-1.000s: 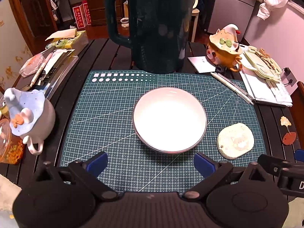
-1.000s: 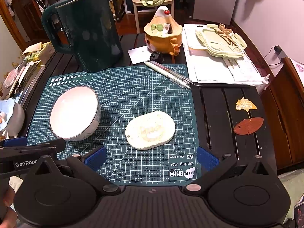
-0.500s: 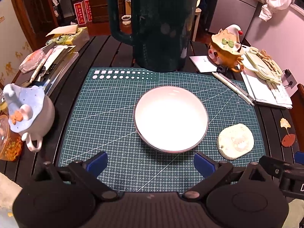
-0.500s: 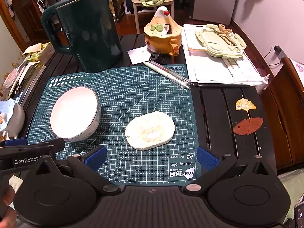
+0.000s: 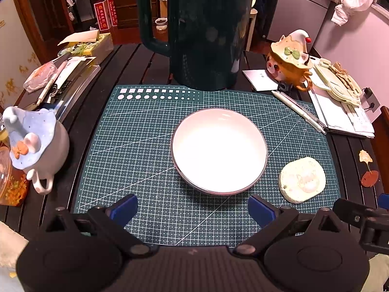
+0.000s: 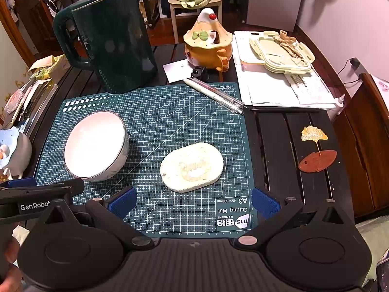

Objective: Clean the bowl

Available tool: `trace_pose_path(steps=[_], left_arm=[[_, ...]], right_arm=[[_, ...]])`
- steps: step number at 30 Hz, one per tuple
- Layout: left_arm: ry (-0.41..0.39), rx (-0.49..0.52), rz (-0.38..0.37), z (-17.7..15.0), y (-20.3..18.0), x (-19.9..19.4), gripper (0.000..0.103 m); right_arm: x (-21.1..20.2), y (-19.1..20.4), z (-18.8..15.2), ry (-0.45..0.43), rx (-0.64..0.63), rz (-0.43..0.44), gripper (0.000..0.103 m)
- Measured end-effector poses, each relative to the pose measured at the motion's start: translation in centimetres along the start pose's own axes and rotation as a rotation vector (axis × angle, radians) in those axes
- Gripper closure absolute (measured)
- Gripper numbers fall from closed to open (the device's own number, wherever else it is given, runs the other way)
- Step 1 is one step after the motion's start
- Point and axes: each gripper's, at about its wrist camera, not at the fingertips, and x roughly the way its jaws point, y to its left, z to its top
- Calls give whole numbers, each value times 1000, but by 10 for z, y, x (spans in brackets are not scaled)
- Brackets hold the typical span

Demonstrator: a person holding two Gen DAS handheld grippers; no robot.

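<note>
A white bowl point(image 5: 218, 149) point(image 6: 94, 144) stands upright on the green cutting mat point(image 5: 136, 133) point(image 6: 170, 112). To its right lies a pale oval sponge point(image 5: 302, 179) point(image 6: 192, 166), flat on the mat. My left gripper point(image 5: 192, 209) is open, just short of the bowl's near rim, with nothing between its blue pads. My right gripper point(image 6: 192, 203) is open too, just short of the sponge and holding nothing. The left gripper's body shows at the right wrist view's lower left.
A tall dark green kettle point(image 5: 201, 31) point(image 6: 109, 41) stands behind the mat. An orange lidded mug point(image 6: 209, 46), pens point(image 6: 216, 95) and papers with a plastic box point(image 6: 282, 48) lie at the back right. A blue-lidded white mug point(image 5: 36, 146) sits left of the mat.
The left wrist view has crept slightly forward toward the bowl. The right gripper has barely moved. Both stay open and nothing was picked up.
</note>
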Motion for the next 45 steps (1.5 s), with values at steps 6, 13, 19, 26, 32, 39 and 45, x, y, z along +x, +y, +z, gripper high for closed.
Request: trace_pose_path(steps=[6, 13, 19, 26, 32, 39, 45], left_arm=[[7, -6, -4, 0, 2, 0, 5], [4, -5, -5, 0, 3, 0, 5], [3, -5, -3, 1, 3, 0, 5], [-1, -6, -3, 0, 2, 0, 5], [4, -14, -5, 0, 4, 0, 5], [9, -32, -12, 2, 9, 0, 5], [-6, -78, -41, 9, 20, -1, 5]], right_arm=[[0, 0, -1, -2, -1, 0, 1], [0, -1, -1, 0, -3, 2, 1], [-1, -2, -2, -2, -1, 3, 1], [-2, 0, -2, -2, -1, 3, 1], [-1, -1, -1, -2, 2, 3, 1], [-1, 0, -2, -1, 2, 3, 1], [0, -1, -2, 3, 4, 6, 1]])
